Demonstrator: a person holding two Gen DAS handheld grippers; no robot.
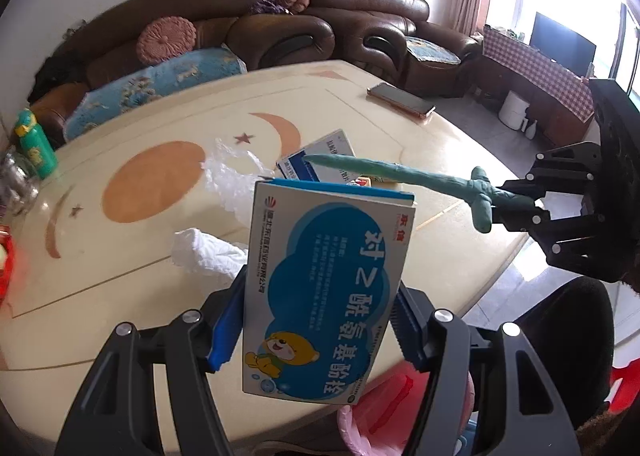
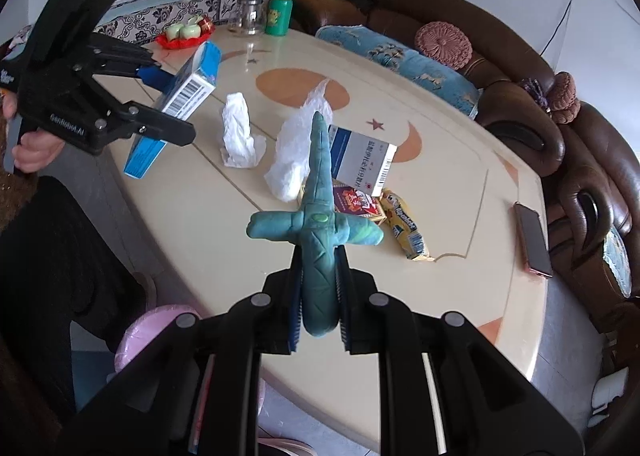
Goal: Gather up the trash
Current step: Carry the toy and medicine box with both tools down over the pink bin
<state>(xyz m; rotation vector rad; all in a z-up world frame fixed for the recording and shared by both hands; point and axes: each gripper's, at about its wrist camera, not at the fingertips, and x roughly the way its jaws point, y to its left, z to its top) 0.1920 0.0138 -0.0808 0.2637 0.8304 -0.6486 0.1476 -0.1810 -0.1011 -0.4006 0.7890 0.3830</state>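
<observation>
- Above the table's (image 2: 460, 296) near edge, the left gripper (image 1: 320, 320) clamps a blue-and-white medicine box (image 1: 320, 296), lifted clear.
- At 3 o'clock from it, the right gripper (image 2: 319, 296) grasps a teal clay sword (image 2: 318, 216) by its handle.
- Below its blade lie a crumpled tissue (image 2: 240, 136), plastic wrap (image 2: 296, 152) and a second medicine box (image 2: 362, 160).

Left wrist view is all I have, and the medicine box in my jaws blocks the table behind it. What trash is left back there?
Observer: A yellow snack wrapper lies flat on the table.
Operator: Anything next to it?
Observer: A red card pack, between the wrapper and the standing white medicine box.
Operator: And the red blur at my left edge?
Observer: A red dish holding pale green pieces, at the table's far end.
</observation>
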